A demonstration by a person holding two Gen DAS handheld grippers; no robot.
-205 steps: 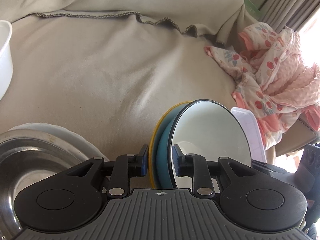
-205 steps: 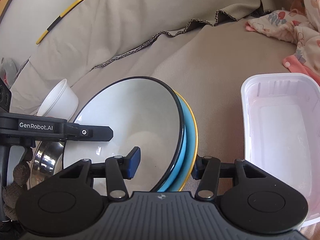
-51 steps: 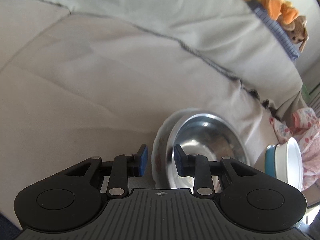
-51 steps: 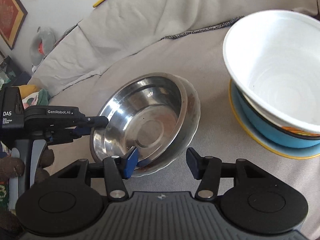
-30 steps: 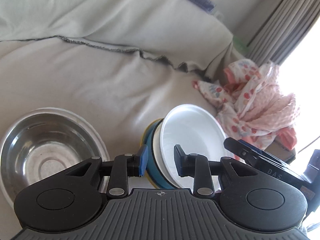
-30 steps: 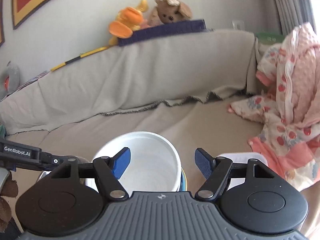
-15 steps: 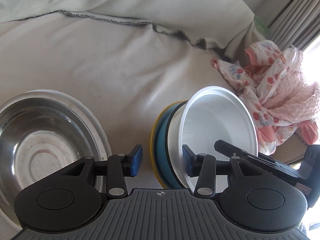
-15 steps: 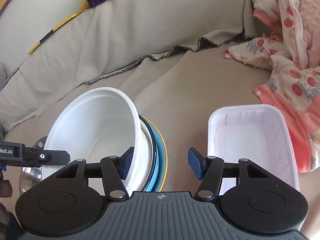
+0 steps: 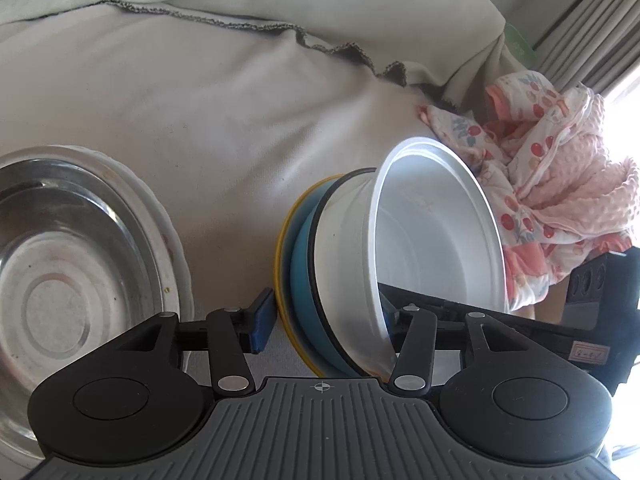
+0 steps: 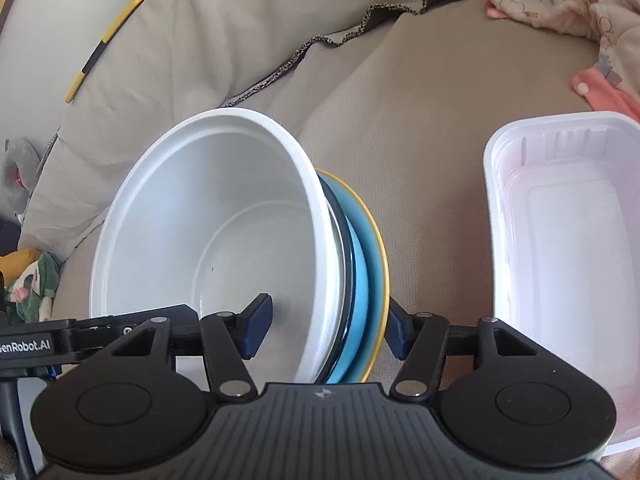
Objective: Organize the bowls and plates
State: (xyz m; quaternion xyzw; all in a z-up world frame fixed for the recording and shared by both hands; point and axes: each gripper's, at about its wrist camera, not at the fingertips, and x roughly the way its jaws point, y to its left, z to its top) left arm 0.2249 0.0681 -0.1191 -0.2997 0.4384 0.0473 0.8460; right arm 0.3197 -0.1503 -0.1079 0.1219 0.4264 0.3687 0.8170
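**Both grippers straddle the nested stack on the sofa cover**

The deep white plastic bowl (image 10: 224,224) sits nested in a black-rimmed white bowl (image 9: 320,248), which rests in a blue dish (image 10: 362,280) on a yellow-edged plate (image 10: 380,264); the whole stack lies on the beige sofa cover (image 9: 200,100), between the steel bowl on its white scalloped plate (image 9: 76,256) and the empty translucent rectangular tub (image 10: 560,248).

A moment ago the white bowl was apart from this pile; now it tops it, so the stack looks complete and ready to be handled as one piece. A second ago the grippers looked across the cushion from higher up; both now sit low at opposite edges of the stack.

The left gripper (image 9: 324,320) has just been widening its jaws, and they now stand spread across all the rims, one blue pad just outside the yellow edge, the other hidden behind the white bowl's wall; no pressing is visible. The right gripper (image 10: 326,328) has narrowed and eased slightly, with one pad inside the white bowl and the other outside the yellow plate, gaps showing on both sides. Both point downward at a slant. The next step is probably a two-sided clamp and lift.
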